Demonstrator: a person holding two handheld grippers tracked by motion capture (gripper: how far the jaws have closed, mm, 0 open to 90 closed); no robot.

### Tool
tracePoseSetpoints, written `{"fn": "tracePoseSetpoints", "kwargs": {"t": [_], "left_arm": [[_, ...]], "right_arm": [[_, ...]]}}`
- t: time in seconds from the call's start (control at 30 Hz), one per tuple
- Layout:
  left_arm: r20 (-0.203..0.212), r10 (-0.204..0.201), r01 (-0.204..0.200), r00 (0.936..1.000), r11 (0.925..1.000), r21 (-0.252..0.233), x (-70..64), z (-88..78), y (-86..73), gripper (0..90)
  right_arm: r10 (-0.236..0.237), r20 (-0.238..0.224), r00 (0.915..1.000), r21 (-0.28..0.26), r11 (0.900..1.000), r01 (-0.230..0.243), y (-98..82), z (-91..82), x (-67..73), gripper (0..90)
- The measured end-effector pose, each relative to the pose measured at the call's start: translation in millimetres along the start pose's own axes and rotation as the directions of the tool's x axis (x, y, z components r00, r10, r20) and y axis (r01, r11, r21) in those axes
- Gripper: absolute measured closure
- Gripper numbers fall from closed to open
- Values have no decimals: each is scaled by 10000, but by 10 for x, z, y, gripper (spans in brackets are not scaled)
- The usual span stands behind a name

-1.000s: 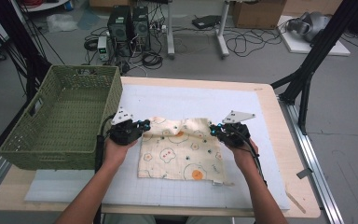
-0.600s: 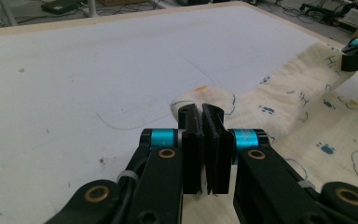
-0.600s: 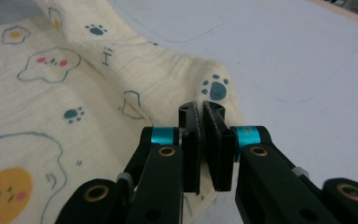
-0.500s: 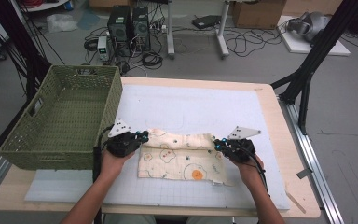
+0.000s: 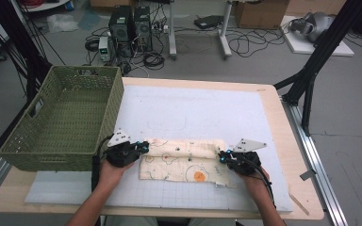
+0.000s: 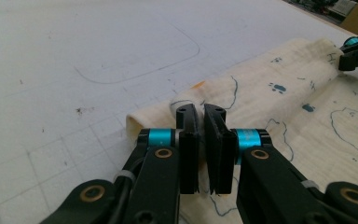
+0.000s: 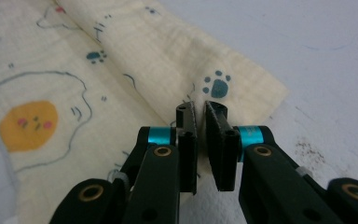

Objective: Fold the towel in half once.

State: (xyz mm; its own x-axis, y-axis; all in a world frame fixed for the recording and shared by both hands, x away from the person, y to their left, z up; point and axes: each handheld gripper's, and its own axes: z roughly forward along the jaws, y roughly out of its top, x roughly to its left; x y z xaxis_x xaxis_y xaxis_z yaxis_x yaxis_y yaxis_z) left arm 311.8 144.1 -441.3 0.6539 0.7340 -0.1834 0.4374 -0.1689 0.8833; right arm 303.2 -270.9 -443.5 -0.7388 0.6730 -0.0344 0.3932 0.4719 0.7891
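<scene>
Nearest me, the person's forearms run up to the left gripper (image 5: pixel 143 147) and right gripper (image 5: pixel 224 156), one at each end of the folded printed cloth (image 5: pixel 184 160) on the white mat (image 5: pixel 193 113). Both pairs of jaws have just been easing apart and show a narrow gap with no cloth between them, probably letting go after laying the fold over. How many layers lie underneath is hard to tell. Beyond, the green basket (image 5: pixel 61 122) stands at the table's left, its front end hidden by its wall.

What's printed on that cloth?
Cream cloth with fried eggs and blue paw prints; clearest in the right gripper view.
</scene>
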Motion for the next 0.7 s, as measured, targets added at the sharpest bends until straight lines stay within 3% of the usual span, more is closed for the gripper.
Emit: {"fn": "tracePoseSetpoints", "kwargs": {"t": [0.27,0.43,0.57,0.7], "left_arm": [[-123,-288,283,9995,9988,-392,49,-75,47,619],[-163,-415,404,9990,9973,-610,76,-101,81,592],[-218,-500,483,9985,9961,-733,96,-115,87,589],[-303,-503,475,9983,9951,-870,99,-129,100,588]], "right_arm": [[-306,-48,9995,214,9993,307,-39,-80,43,790],[-299,-271,9992,81,9995,301,-52,-186,72,738],[-401,-16,9992,48,9992,402,-65,-287,74,695],[10,328,9995,-172,9999,-5,-112,-386,-5,677]]}}
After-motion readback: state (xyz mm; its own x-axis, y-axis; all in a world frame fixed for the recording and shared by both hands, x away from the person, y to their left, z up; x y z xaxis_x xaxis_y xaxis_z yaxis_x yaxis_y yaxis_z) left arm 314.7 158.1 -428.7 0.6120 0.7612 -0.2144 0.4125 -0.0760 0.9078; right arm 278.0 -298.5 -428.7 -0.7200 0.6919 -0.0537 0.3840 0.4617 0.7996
